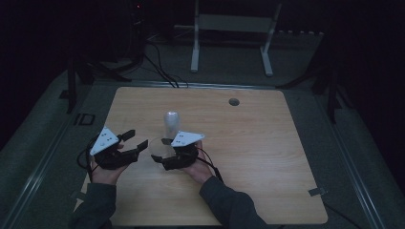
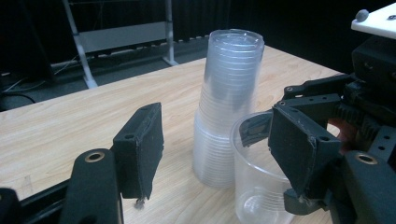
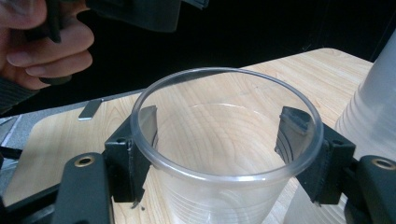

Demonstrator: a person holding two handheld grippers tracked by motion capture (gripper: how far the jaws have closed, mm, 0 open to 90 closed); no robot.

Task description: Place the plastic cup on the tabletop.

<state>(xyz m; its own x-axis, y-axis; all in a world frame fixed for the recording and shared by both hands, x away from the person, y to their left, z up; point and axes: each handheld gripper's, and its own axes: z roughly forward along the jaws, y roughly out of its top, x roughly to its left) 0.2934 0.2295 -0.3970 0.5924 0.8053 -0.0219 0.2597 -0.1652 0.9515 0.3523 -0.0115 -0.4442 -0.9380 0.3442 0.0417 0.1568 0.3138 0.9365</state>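
On the wooden table (image 1: 248, 143), right gripper (image 1: 162, 151) pinches a clear cup (image 3: 224, 154) beside the cup stack (image 2: 226, 107); left gripper (image 1: 134, 141) spread.

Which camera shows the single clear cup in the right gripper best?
The right gripper view: the single cup sits large between its jaws, rim fully visible. The left gripper view shows it partly hidden; the high view shows it small and dim.
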